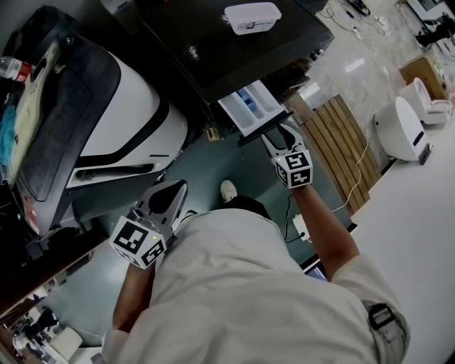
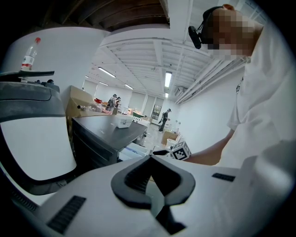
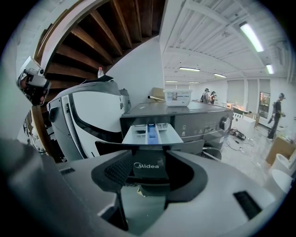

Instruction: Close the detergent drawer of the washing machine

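Observation:
The dark grey washing machine (image 1: pixel 234 50) stands at the top of the head view with its detergent drawer (image 1: pixel 249 108) pulled out, showing white compartments and a blue insert. My right gripper (image 1: pixel 279 130) is at the drawer's dark front panel (image 1: pixel 264 132). In the right gripper view the jaws of the right gripper (image 3: pixel 149 159) are open, and the "Midea" panel (image 3: pixel 148 165) fills the gap between them, with the drawer (image 3: pixel 150 134) beyond. My left gripper (image 1: pixel 174 190) hangs low at the left, shut and empty (image 2: pixel 151 157).
A white plastic box (image 1: pixel 252 18) sits on top of the machine. A large white and black appliance (image 1: pixel 121 121) stands to the left. A slatted wooden panel (image 1: pixel 348 149) and a white device (image 1: pixel 402 128) are at the right. A power strip (image 1: pixel 300 227) lies on the floor.

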A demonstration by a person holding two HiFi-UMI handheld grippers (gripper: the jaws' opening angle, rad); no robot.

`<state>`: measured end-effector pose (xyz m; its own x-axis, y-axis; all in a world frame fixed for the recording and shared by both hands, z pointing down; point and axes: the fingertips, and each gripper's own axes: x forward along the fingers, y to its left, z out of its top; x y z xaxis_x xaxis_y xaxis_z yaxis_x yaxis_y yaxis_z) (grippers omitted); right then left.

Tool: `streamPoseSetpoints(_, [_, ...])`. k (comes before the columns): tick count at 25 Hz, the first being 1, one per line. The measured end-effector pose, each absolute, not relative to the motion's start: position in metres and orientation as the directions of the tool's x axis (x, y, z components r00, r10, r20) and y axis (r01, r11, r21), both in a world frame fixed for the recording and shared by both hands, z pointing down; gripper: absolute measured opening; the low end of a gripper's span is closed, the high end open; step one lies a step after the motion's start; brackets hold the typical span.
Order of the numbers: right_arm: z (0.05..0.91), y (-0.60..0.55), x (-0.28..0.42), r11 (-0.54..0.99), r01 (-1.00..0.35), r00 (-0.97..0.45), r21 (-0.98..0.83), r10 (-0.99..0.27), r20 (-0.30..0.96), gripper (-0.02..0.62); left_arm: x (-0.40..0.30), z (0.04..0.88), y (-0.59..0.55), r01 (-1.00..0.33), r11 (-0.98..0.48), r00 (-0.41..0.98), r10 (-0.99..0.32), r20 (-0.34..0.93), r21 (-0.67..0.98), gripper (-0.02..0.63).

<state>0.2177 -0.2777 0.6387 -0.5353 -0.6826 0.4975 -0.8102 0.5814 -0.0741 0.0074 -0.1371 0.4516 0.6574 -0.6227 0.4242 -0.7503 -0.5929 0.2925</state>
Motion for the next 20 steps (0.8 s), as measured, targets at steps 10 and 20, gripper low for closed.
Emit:
streamPoseSetpoints(10, [0.638,-0.283,0.215,0.587,-0.806,-0.544,-0.083,-0.677,0.495,0.21,0.008,0.451,-0.135,-0.762,-0.582,0.644,-0.634,0.427,0.285,-0.005])
streamPoseSetpoints(20, [0.637,-0.29,0.211,0.588,-0.805,-0.548,-0.085,-0.68,0.488,0.21,0.01,0.45,-0.134,-0.766,-0.579,0.639,-0.638,0.43,0.28,-0.005])
